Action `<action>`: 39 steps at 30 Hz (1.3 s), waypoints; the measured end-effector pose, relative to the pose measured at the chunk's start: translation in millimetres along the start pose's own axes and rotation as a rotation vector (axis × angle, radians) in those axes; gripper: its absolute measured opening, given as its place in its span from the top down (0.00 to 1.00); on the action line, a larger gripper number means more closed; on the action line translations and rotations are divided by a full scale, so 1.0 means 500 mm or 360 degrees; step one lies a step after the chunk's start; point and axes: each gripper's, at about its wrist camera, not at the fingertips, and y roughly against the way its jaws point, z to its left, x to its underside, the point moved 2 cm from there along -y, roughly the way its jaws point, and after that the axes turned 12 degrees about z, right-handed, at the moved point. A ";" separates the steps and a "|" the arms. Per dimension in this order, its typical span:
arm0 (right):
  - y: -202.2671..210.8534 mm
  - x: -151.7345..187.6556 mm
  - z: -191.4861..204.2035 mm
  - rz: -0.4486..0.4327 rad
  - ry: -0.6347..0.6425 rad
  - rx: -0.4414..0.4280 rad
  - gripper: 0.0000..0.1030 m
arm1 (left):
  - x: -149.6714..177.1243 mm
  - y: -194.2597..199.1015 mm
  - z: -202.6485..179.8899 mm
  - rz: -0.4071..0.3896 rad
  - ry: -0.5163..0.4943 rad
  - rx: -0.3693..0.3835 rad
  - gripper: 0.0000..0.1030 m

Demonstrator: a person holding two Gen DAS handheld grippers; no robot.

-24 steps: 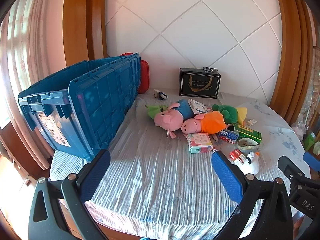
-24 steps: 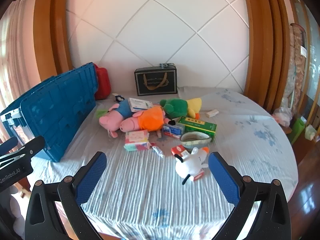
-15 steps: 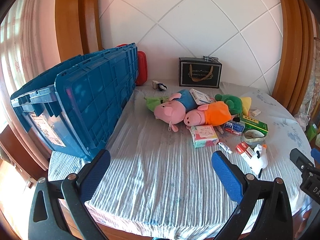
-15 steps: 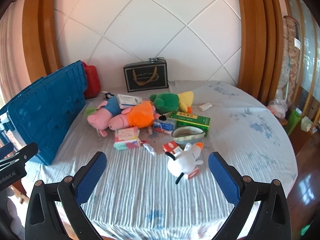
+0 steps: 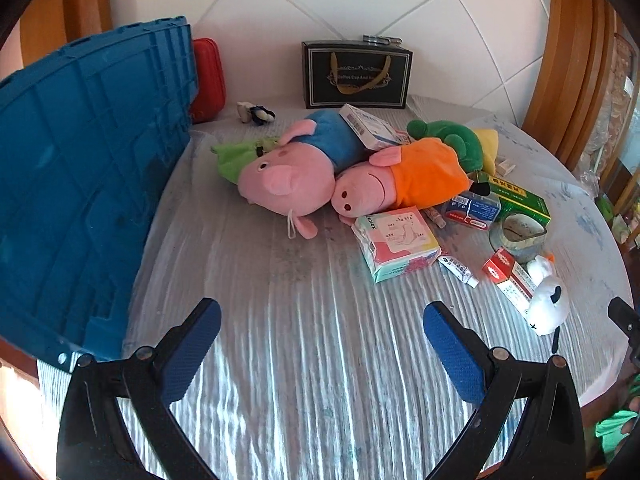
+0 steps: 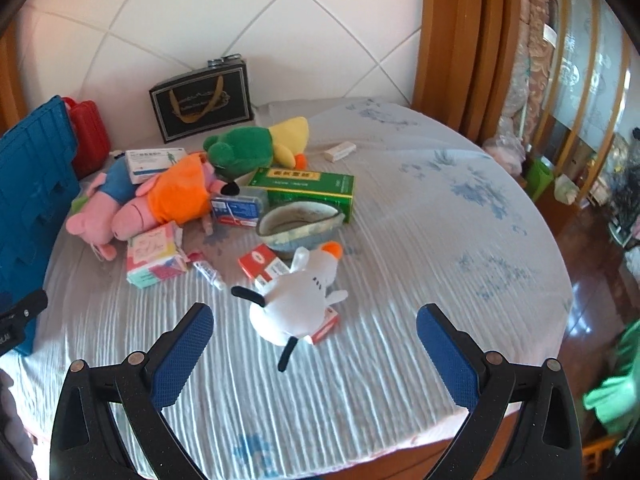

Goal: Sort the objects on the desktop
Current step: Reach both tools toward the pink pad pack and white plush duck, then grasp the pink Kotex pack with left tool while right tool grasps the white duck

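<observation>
A heap of objects lies on the cloth-covered round table (image 5: 304, 344). Two pink pig plushies, one in blue (image 5: 296, 168) and one in orange (image 5: 404, 182), lie side by side. A pink tissue pack (image 5: 396, 242) sits in front of them. A white duck plush (image 6: 296, 300) lies on a red-and-white box (image 6: 260, 260), just ahead of my right gripper (image 6: 316, 356), which is open and empty. My left gripper (image 5: 320, 350) is open over bare cloth, short of the pigs. A green box (image 6: 304, 188), a tape roll (image 6: 300, 226) and a green-yellow plush (image 6: 248, 148) lie behind.
A big blue crate (image 5: 80, 184) stands along the table's left side with a red case (image 5: 208, 78) behind it. A black gift bag (image 5: 356, 74) leans on the tiled wall. The table's curved edge falls away at the right, toward a wooden floor (image 6: 592, 292).
Both grippers have moved forward and tilted down toward the table; the objects now look larger and nearer. Nothing on the table has shifted. Both grippers stay open.
</observation>
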 end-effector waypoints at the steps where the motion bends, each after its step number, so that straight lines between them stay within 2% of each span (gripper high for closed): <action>1: -0.016 -0.001 -0.002 0.0030 0.0000 0.0010 0.00 | -0.009 -0.020 -0.007 0.0035 -0.0019 -0.0009 0.00; 3: -0.045 0.000 -0.011 0.0097 -0.0003 0.0031 0.00 | -0.023 -0.049 -0.018 0.0079 -0.0046 -0.0004 0.00; 9: -0.107 -0.040 -0.038 0.0197 -0.0027 -0.0045 0.00 | -0.084 -0.118 -0.069 0.0159 -0.0025 0.0021 0.00; 14: -0.153 -0.085 -0.048 0.0279 -0.0010 -0.0138 0.00 | -0.142 -0.193 -0.130 0.0230 -0.0006 -0.0004 0.00; 18: -0.192 -0.100 -0.043 0.0353 0.0040 -0.0197 0.07 | -0.165 -0.266 -0.163 0.0339 0.0023 -0.0034 0.00; 21: -0.220 -0.102 -0.038 0.0418 0.0059 -0.0243 0.08 | -0.174 -0.309 -0.176 0.0416 0.0046 -0.0055 0.00; 23: -0.237 -0.100 -0.035 0.0457 0.0065 -0.0274 0.08 | -0.173 -0.329 -0.178 0.0460 0.0051 -0.0069 0.04; 24: -0.243 -0.098 -0.034 0.0472 0.0065 -0.0293 0.08 | -0.169 -0.335 -0.177 0.0482 0.0050 -0.0064 0.10; 27: -0.257 -0.094 -0.028 0.0510 0.0070 -0.0336 0.08 | -0.150 -0.333 -0.169 0.0498 0.0043 -0.0036 0.19; 33: -0.266 -0.086 -0.011 0.0571 0.0075 -0.0401 0.10 | -0.103 -0.300 -0.143 0.0482 0.0009 -0.0056 0.21; 37: -0.272 -0.072 -0.003 0.0604 0.0077 -0.0391 0.10 | -0.065 -0.273 -0.117 0.0460 -0.0001 -0.0083 0.22; 38: -0.275 -0.068 -0.003 0.0613 0.0079 -0.0379 0.14 | -0.058 -0.267 -0.113 0.0459 -0.0006 -0.0085 0.22; 39: -0.277 -0.064 -0.002 0.0618 0.0081 -0.0365 0.27 | -0.052 -0.261 -0.109 0.0456 -0.0010 -0.0085 0.22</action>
